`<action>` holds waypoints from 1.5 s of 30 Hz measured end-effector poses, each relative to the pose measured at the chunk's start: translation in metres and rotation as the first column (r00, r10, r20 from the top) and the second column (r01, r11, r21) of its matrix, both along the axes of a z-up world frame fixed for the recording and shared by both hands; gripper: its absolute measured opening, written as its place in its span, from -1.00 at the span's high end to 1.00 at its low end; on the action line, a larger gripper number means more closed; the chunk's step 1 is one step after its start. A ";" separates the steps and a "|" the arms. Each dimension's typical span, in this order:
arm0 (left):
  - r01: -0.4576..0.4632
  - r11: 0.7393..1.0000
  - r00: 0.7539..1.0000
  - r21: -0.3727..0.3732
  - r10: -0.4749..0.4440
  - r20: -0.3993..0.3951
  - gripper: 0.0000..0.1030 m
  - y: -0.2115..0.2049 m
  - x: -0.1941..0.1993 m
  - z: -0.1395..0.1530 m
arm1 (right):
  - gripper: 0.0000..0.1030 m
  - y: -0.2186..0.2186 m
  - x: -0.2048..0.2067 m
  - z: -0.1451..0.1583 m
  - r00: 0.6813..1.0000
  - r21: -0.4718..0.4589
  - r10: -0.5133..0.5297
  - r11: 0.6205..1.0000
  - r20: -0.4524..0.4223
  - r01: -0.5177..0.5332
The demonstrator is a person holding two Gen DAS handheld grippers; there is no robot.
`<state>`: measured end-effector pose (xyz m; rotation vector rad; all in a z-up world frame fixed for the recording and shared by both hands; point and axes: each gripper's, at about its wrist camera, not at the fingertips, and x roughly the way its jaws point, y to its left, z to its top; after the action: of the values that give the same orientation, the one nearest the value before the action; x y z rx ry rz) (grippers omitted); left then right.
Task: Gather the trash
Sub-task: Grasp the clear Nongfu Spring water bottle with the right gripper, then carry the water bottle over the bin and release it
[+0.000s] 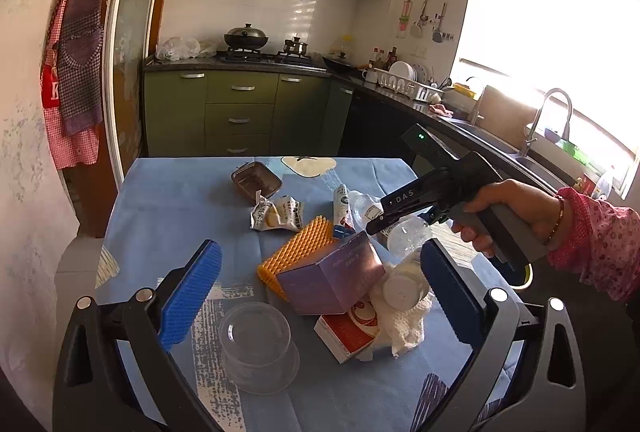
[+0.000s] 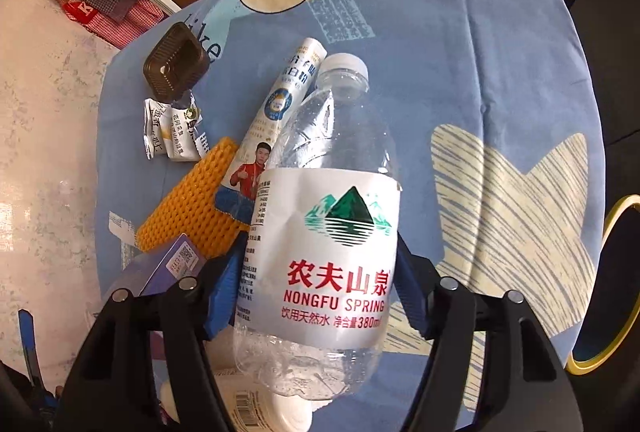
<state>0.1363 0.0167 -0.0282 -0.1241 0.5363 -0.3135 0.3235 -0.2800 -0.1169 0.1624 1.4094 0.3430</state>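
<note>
Closing the right gripper (image 2: 316, 296) on the water bottle (image 2: 320, 232)

Jaws half open, pads flanking its label, not clearly pressing; squeeze gently. Left gripper (image 1: 320, 296) gapes empty at six o'clock.

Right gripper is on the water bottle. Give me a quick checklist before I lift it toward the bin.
1. Water bottle sits between the right gripper's fingers: ok.
2. Pads actually pressing on the label: cannot tell.
3. Cap is on: ok.
4. Printed tube leans against the bottle and may get dragged: not ok.
5. Left gripper is open, holding nothing, over the purple box: ok.
6. Yellow-rimmed bin at the table edge; path looks free: ok.
</note>
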 end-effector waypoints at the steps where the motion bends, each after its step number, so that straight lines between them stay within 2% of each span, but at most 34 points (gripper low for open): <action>1: 0.002 1.000 1.000 0.002 -0.002 0.001 -0.91 -0.001 0.000 0.000 | -0.24 -0.005 -0.001 0.002 1.000 0.008 -0.005 1.000 0.005 0.005; 11: 0.018 1.000 1.000 0.021 -0.018 0.007 -0.91 -0.013 0.001 0.003 | -0.24 -0.046 -0.023 0.032 0.996 0.119 -0.038 0.993 0.075 0.029; 15: 0.030 0.999 0.999 0.025 -0.030 0.011 -0.91 -0.018 0.000 0.005 | -0.24 -0.085 -0.044 0.048 0.987 0.146 -0.086 0.987 0.135 0.066; 18: 0.044 0.999 0.999 0.029 -0.044 0.015 -0.91 -0.024 -0.001 0.007 | -0.25 -0.132 -0.061 0.052 0.971 0.156 -0.165 0.978 0.174 0.138; 22: 0.071 0.997 0.997 0.039 -0.072 0.017 -0.91 -0.035 -0.001 0.007 | -0.25 -0.203 -0.084 0.037 0.936 0.110 -0.298 0.953 0.190 0.281; 27: 0.096 0.994 0.995 0.057 -0.096 0.002 -0.91 -0.051 0.002 0.005 | -0.25 -0.284 -0.102 -0.001 0.876 0.061 -0.455 0.890 0.157 0.451; 31: 0.113 0.990 0.994 0.080 -0.112 -0.012 -0.91 -0.063 0.004 0.003 | -0.24 -0.325 -0.104 -0.026 0.837 0.036 -0.528 0.848 0.139 0.529; 39: 0.121 0.986 0.993 0.116 -0.120 -0.017 -0.91 -0.074 0.005 0.005 | -0.12 -0.351 -0.089 -0.059 0.805 -0.005 -0.579 0.811 0.130 0.585; 43: 0.139 0.984 0.990 0.115 -0.136 -0.033 -0.91 -0.077 0.008 0.002 | -0.13 -0.354 -0.081 -0.064 0.797 -0.016 -0.589 0.803 0.135 0.596; 45: 0.158 0.981 0.987 0.116 -0.154 -0.042 -0.91 -0.080 0.009 -0.001 | -0.19 -0.353 -0.079 -0.061 0.795 -0.038 -0.584 0.801 0.165 0.597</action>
<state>0.1456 -0.0638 -0.0289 0.0285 0.5973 -0.4318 0.2445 -0.6332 -0.1778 0.4862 1.1541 -0.2302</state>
